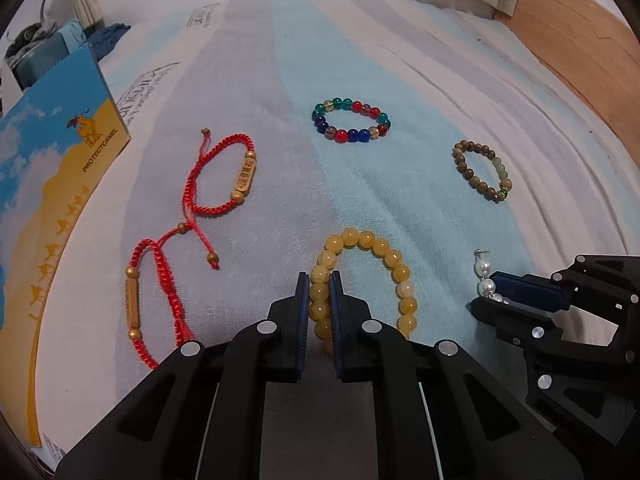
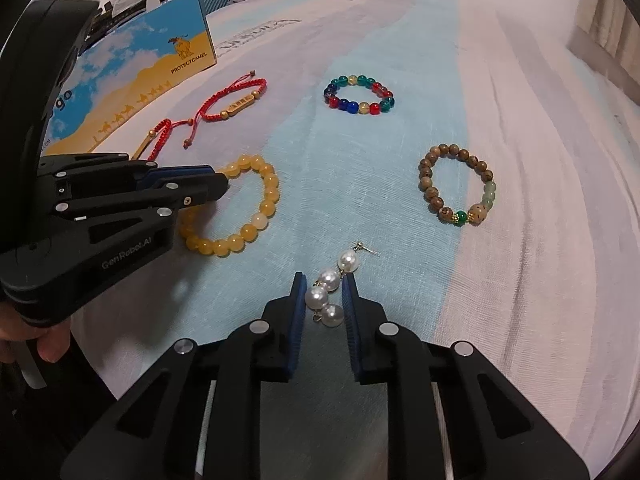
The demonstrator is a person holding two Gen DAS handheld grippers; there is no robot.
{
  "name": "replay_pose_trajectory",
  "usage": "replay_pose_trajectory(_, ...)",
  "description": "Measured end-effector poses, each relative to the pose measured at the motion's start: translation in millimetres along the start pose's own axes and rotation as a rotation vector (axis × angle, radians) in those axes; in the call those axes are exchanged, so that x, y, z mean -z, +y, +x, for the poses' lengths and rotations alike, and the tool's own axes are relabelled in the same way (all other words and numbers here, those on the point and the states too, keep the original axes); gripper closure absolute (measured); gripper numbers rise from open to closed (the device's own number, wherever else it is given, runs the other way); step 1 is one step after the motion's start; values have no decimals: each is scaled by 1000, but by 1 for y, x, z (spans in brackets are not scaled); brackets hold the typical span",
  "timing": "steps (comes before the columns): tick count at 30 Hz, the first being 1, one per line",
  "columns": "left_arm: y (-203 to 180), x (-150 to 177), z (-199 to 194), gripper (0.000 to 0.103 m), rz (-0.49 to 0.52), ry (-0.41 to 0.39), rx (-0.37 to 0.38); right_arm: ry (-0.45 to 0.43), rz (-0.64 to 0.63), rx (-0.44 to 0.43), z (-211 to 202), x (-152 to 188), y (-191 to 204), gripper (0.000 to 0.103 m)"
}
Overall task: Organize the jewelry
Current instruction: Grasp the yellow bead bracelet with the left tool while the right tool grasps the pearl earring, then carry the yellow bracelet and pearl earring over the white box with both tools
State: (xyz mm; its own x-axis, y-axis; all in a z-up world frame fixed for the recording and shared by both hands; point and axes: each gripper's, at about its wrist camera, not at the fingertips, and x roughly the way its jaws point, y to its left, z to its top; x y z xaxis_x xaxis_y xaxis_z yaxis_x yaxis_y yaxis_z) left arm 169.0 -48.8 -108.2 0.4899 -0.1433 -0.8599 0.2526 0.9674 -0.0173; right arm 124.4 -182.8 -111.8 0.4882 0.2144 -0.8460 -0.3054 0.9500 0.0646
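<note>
Left gripper (image 1: 319,280) is pinching my yellow bracelet (image 1: 384,254) on the bedsheet (image 1: 360,60), right gripper (image 2: 325,282) spread around the pearl earring (image 2: 331,292).

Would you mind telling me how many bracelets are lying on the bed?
5: two red cord ones at left, multicolour at back, wooden at right, yellow in the left gripper.

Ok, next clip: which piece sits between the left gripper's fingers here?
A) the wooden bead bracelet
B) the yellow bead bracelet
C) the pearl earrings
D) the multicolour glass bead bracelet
B. In the left wrist view the left gripper has its blue pads closed on one side of the yellow bead bracelet; the pearl earrings lie between the right gripper fingers instead.
</note>
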Motion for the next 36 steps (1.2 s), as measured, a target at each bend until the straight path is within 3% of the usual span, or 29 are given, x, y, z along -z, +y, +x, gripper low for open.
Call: replay_pose_trajectory(36, 16, -24, -105, 94, -8, -126, -52, -144, 15, 16, -82, -38, 22, 86)
